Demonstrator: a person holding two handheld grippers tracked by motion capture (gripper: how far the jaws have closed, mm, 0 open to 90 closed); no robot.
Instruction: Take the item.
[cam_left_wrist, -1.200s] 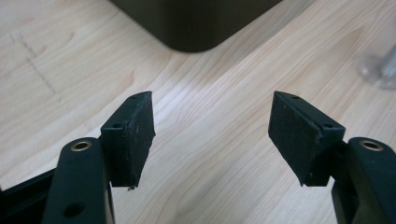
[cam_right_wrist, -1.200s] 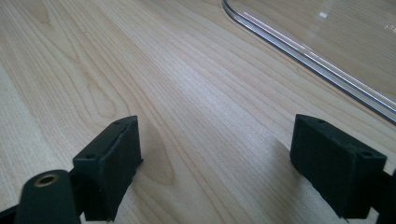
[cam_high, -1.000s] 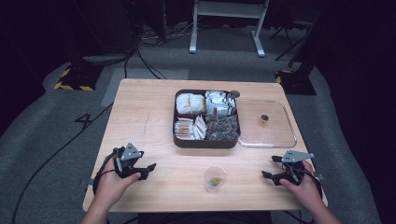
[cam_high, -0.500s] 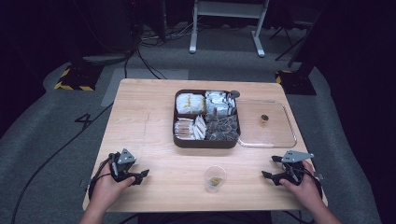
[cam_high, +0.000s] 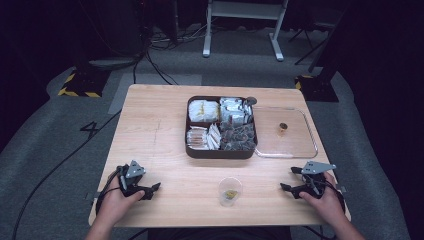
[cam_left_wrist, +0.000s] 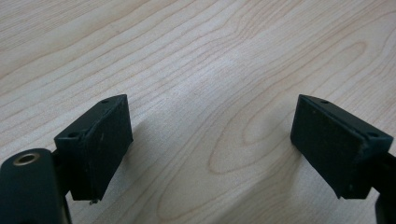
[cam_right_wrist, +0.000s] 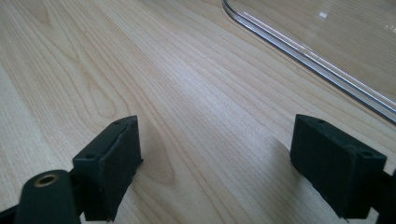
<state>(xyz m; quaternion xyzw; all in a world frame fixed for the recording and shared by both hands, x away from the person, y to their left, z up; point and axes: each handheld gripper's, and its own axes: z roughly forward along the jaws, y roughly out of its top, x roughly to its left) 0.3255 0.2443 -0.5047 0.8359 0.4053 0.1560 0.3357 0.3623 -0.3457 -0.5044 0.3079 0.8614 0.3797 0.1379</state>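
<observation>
Plastic cup (cam_high: 230, 190), small and clear with something yellowish at its bottom, stands upright on the near middle of the wooden table (cam_high: 160, 125), between the two hands and well apart from both. Left gripper (cam_high: 150, 189) rests low at the near left part of the table, held in the person's left hand (cam_high: 116, 199), whose forearm comes in from the bottom edge; the jaws point right across the tabletop toward the cup. In the left gripper view its jaws stand wide apart with bare wood between them, and they have just been opening. Right gripper (cam_high: 291, 180) lies low at the near right edge in the right hand (cam_high: 325, 199), its grey plate on top, its jaws pointing left toward the cup. In the right gripper view these jaws are spread wide too, with nothing between them, and the rim of the clear lid (cam_right_wrist: 308, 56) runs just beyond them. That lid lies flat beside a dark compartment tray (cam_high: 221, 152) filled with packets, at the table's middle, farther off than the cup
</observation>
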